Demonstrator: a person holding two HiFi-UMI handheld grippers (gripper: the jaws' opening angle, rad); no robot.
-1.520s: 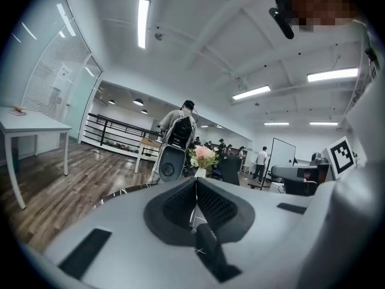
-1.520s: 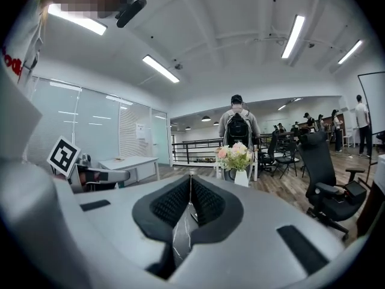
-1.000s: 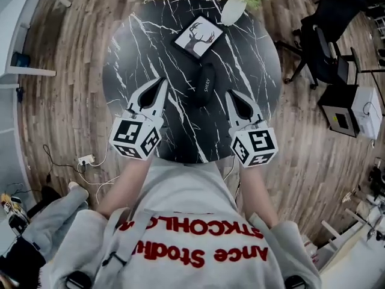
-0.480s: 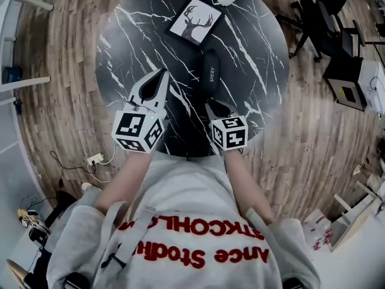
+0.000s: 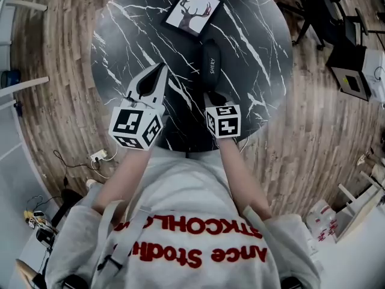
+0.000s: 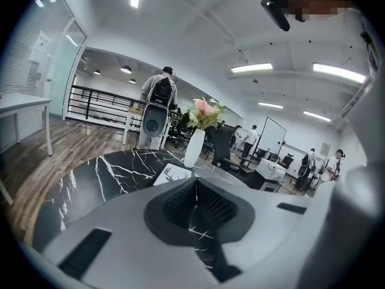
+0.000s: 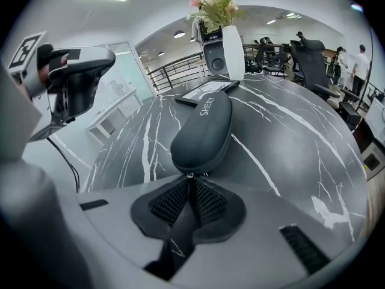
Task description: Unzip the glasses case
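- The glasses case [image 5: 210, 65] lay fully zipped mid-table [image 5: 120, 53]; the unzipping was all still to do.
- Right gripper [image 5: 212, 97] sat at its near end, jaws just opening, slightly spread, gripping nothing.
- Left gripper [image 5: 160, 70], jaws pressed together and empty, hovered to the case's left.

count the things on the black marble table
3: the glasses case in the middle of the table, the deer picture beyond it, the white vase at the far edge. Small things near the front edge may be hidden.

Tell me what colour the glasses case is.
The glasses case is dark grey, nearly black; it shows best in the right gripper view.
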